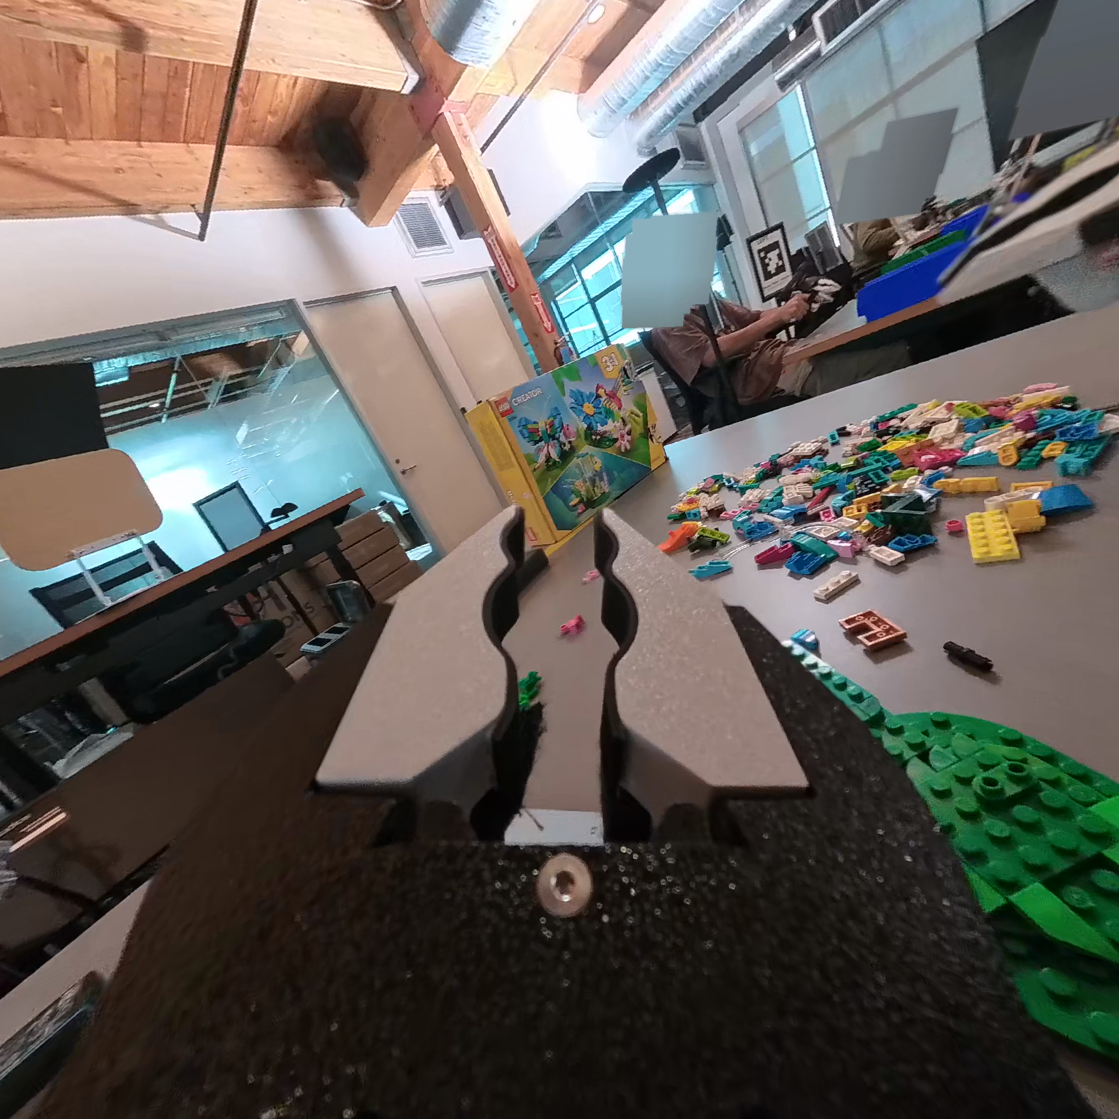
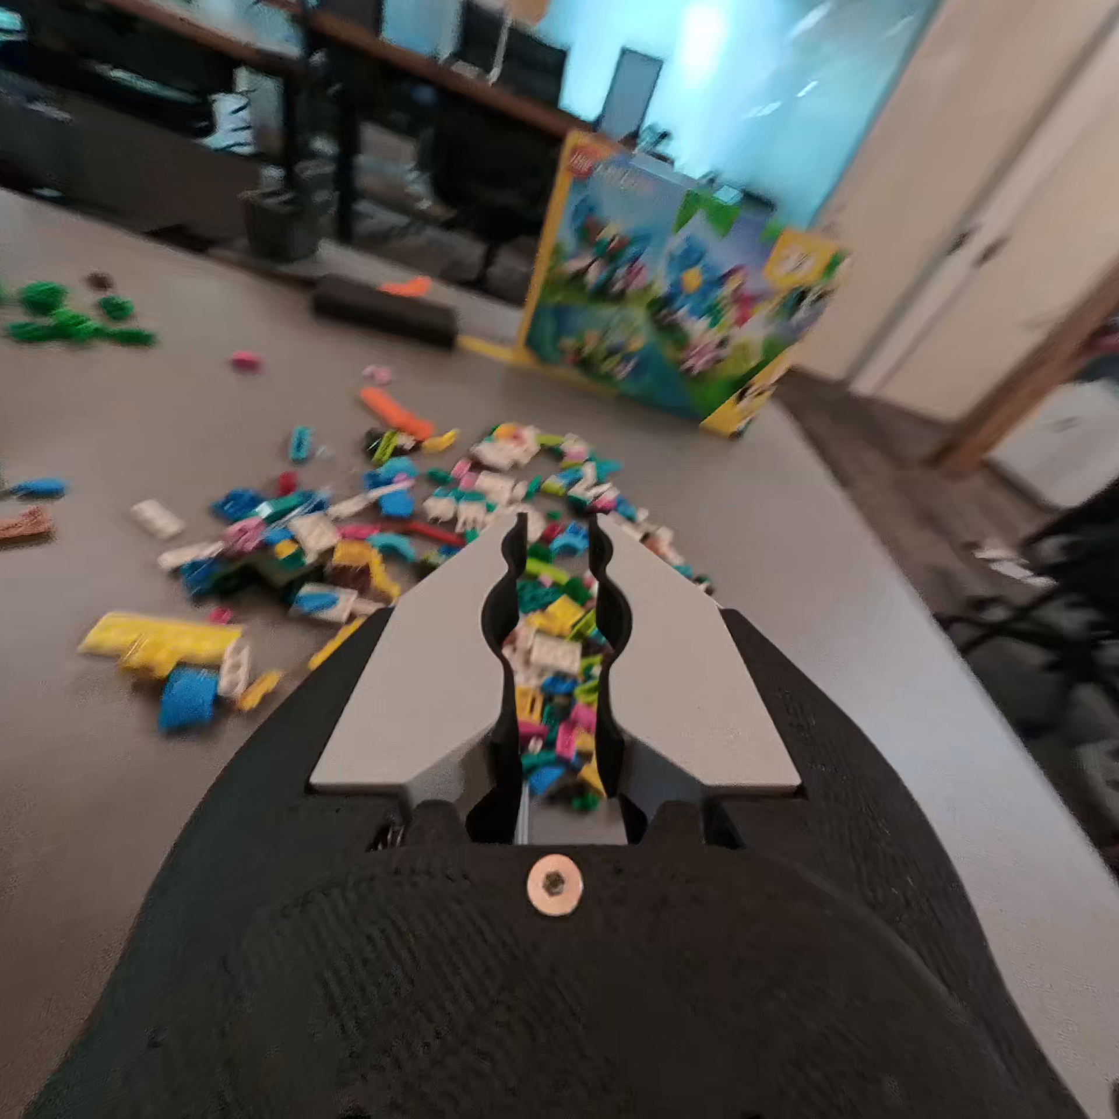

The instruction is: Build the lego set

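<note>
The right gripper [image 2: 556, 524] hung over the loose brick pile [image 2: 533, 605] on the counter [image 2: 817, 605], jaws a little apart and empty; it seemed to be choosing a piece. The left gripper [image 1: 558, 522], jaws likewise parted and holding nothing, sat beside the green leaf assembly [image 1: 999, 817], with the set's box [image 1: 569, 448] standing beyond. The next move probably called for lowering onto one brick without nudging its neighbours

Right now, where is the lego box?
The lego box stands upright on the grey table, beyond the pile of loose bricks. In the right wrist view it is at upper right.
</note>
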Demonstrator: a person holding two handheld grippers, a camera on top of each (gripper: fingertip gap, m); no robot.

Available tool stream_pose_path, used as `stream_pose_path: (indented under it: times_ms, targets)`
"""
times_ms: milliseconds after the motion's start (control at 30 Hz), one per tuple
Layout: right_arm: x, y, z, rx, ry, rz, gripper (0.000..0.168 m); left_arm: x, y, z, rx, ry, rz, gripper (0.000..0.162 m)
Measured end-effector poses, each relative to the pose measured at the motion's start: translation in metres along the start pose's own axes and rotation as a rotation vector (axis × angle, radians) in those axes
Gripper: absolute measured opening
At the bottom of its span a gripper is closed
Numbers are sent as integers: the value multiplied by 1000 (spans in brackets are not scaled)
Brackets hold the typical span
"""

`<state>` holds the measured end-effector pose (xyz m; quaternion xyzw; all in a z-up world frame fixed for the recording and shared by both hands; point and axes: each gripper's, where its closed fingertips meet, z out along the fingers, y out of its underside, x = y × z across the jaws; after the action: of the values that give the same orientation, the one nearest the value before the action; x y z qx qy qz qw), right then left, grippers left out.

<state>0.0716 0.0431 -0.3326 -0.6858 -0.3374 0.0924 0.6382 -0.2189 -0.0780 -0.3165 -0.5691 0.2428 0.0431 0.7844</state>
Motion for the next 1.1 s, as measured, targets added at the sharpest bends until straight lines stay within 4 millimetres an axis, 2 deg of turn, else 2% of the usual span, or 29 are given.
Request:
stream_pose_path:
  times_ms: [67,167,300,467,600,733,800,867,967,1100]
  targets:
    - [-4,18,-7,-62,-99,44,24,-4,1,-2,-14,-34,37,20]
    - [-24,37,-14,-158,-280,70,25,-7,5,-3,-49,-72,95,20]
    - [-62,43,-12,-188,-476,64,25,-15,10,-7,-95,-138,128,19]
    - [-110,38,9,-158,-676,-59,25,-19,12,-10,-127,-182,145,18]
    - [-130,36,29,-181,-783,-233,26,-21,17,-7,-152,-189,157,19]
    - [-136,52,39,-288,-873,-405,19,-27,18,-9,-153,-210,132,19]
    - [-134,55,42,-319,-882,-468,8,-29,19,-9,-152,-215,117,18]
    - [-133,55,41,-338,-903,-482,8,-29,19,-9,-151,-212,108,18]
    - [-125,46,43,-316,-874,-479,7,-28,19,-8,-145,-202,103,18]
    - [-122,16,63,-239,-807,-374,7,-26,19,-6,-139,-185,93,18]
